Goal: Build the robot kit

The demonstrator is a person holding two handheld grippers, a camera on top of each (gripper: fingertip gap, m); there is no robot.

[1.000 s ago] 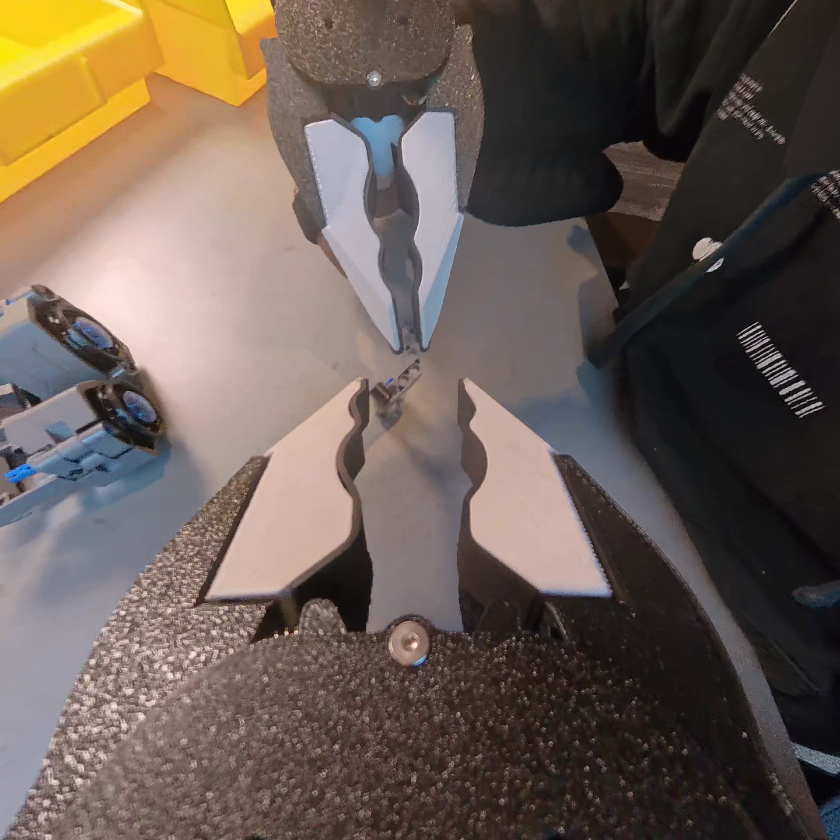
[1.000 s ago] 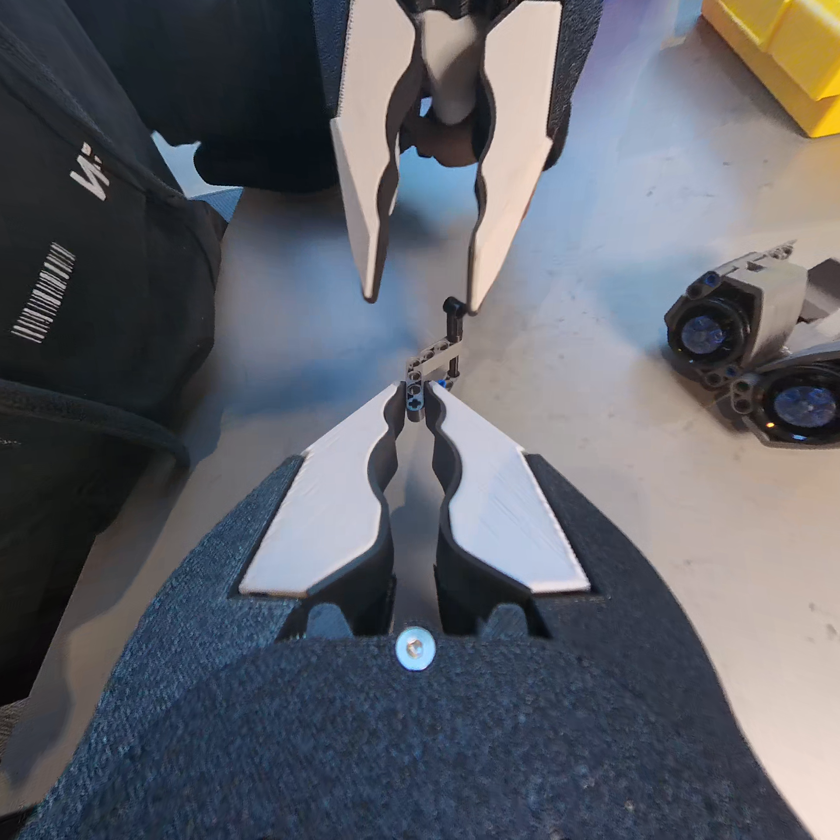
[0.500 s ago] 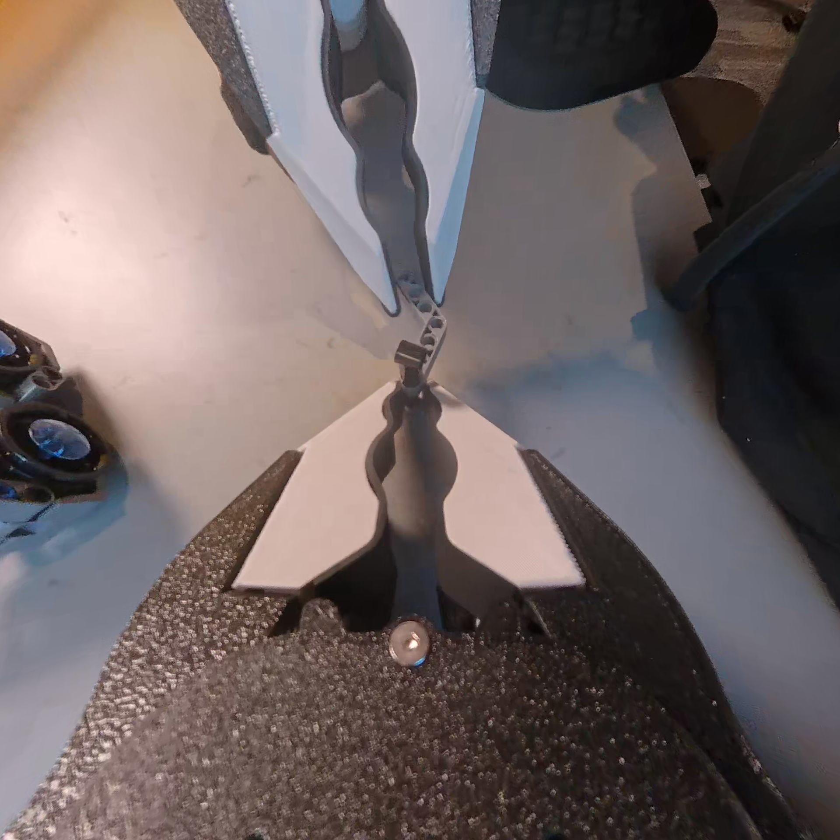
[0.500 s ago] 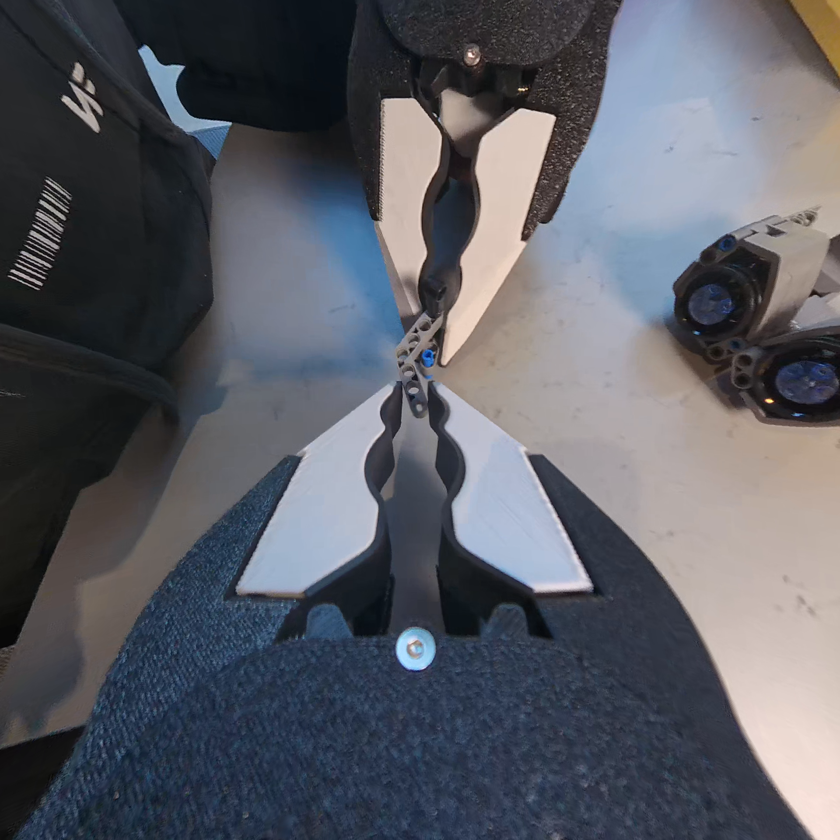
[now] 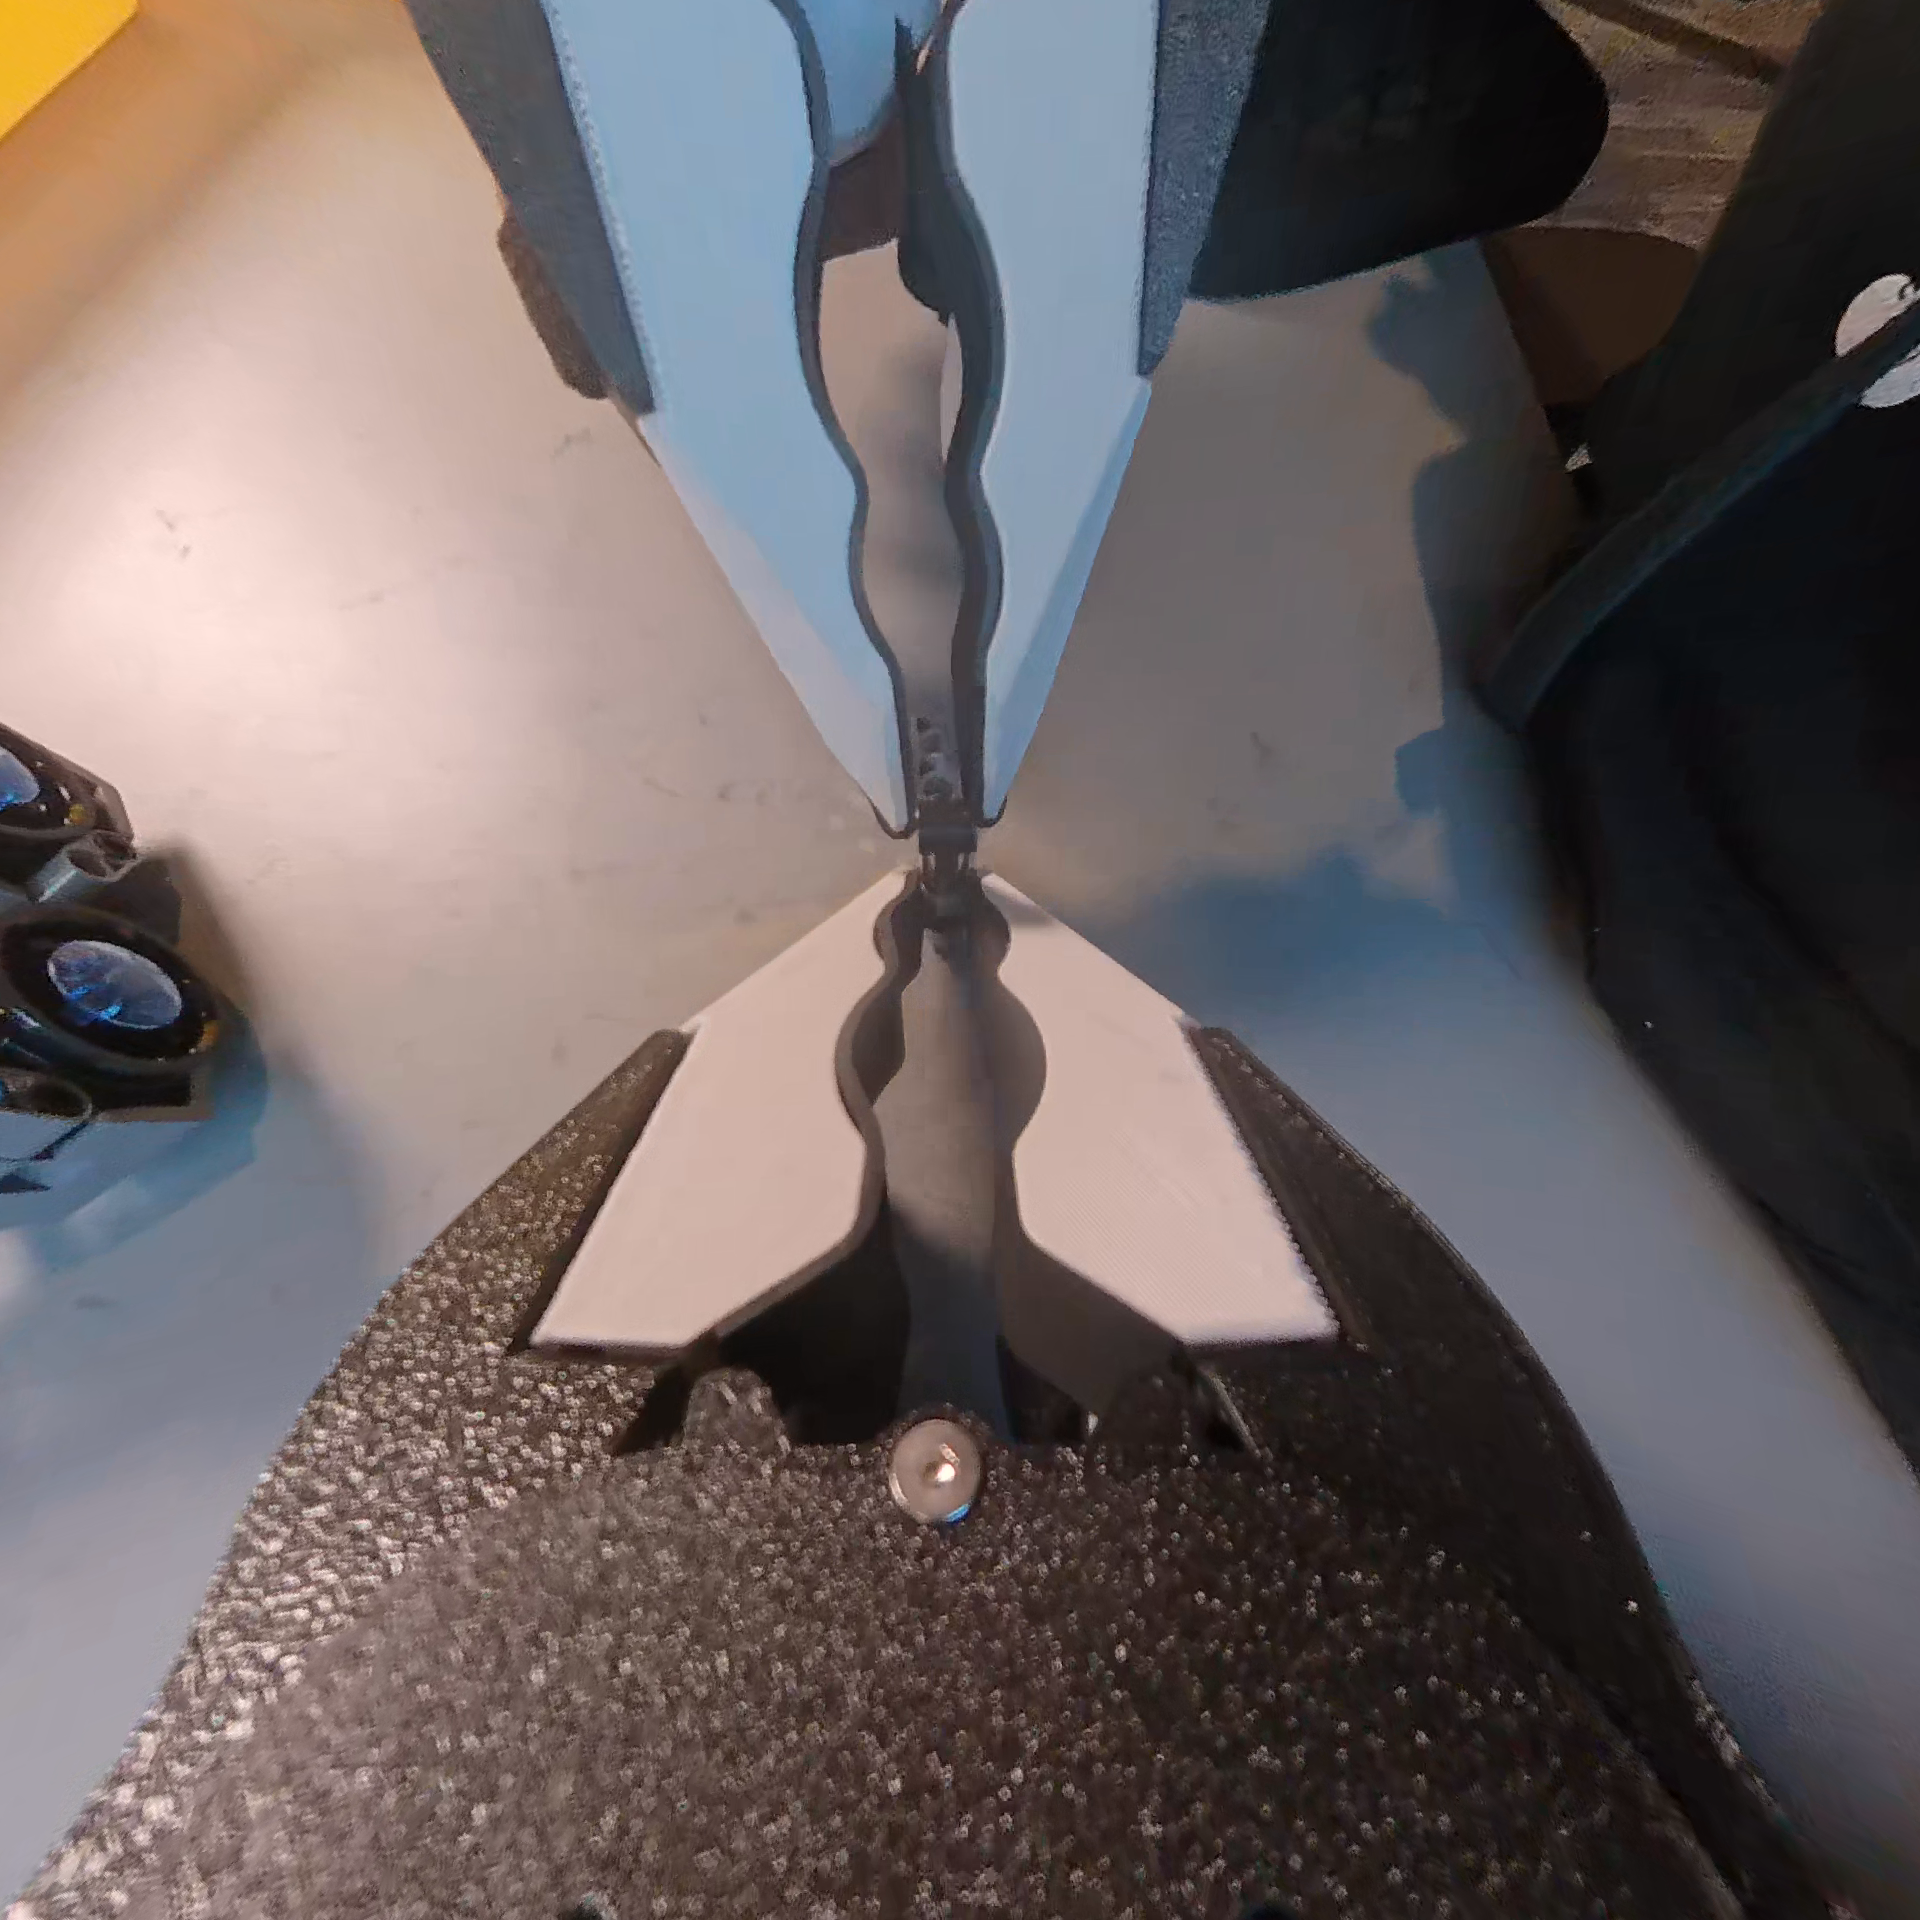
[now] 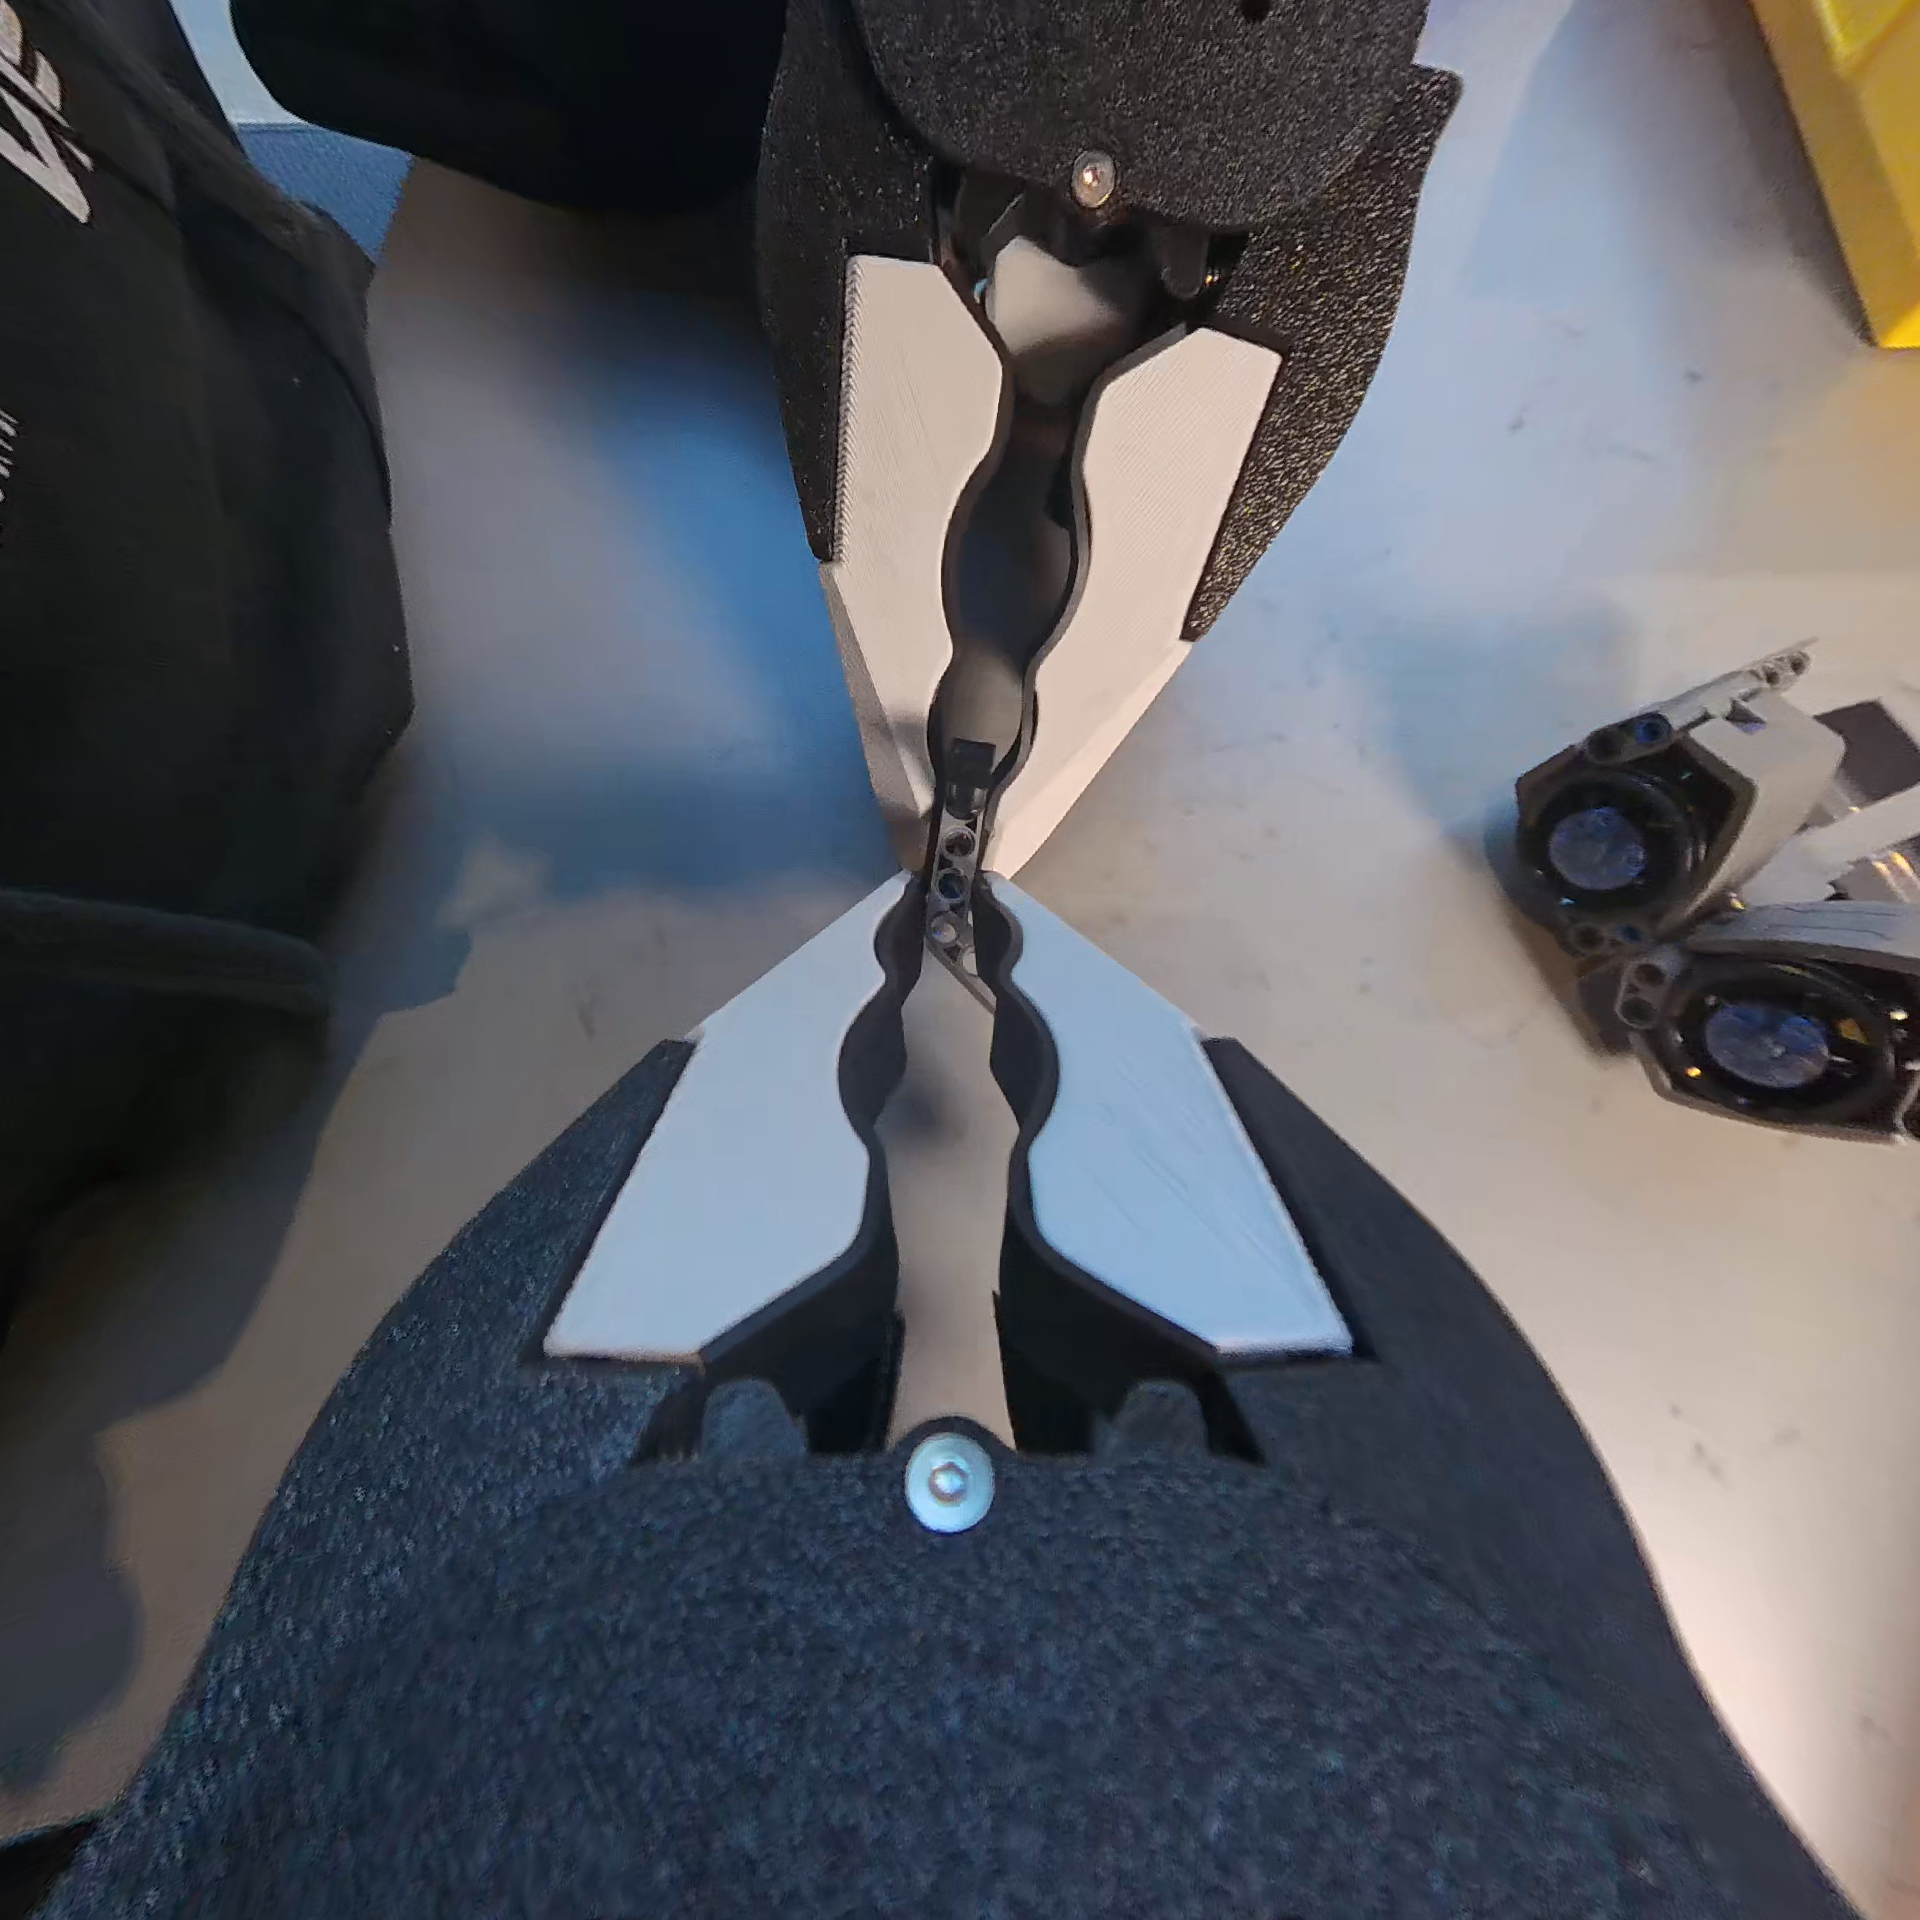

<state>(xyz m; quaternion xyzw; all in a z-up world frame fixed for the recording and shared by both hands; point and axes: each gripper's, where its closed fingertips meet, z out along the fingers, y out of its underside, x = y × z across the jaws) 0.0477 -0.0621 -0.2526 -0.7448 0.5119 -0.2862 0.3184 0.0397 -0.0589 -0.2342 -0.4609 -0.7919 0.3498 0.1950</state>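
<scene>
Grey holed beam, thin, bent, pinched by right gripper; left gripper clamps black pin at beam's end

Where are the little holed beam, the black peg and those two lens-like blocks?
grey holed beam [image 6: 954,906], right wrist view, on its holed face between the fingertips.
black peg [image 6: 970,767], right wrist view, on its square head.
lens-like blocks [image 6: 1714,914], right wrist view, on the grey housing where the two meet.

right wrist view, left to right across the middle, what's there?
black garment → grey perforated beam, pinched between the right gripper and the left gripper, tip to tip → grey block assembly with two round blue-lensed parts → yellow bin at the far upper right.
</scene>
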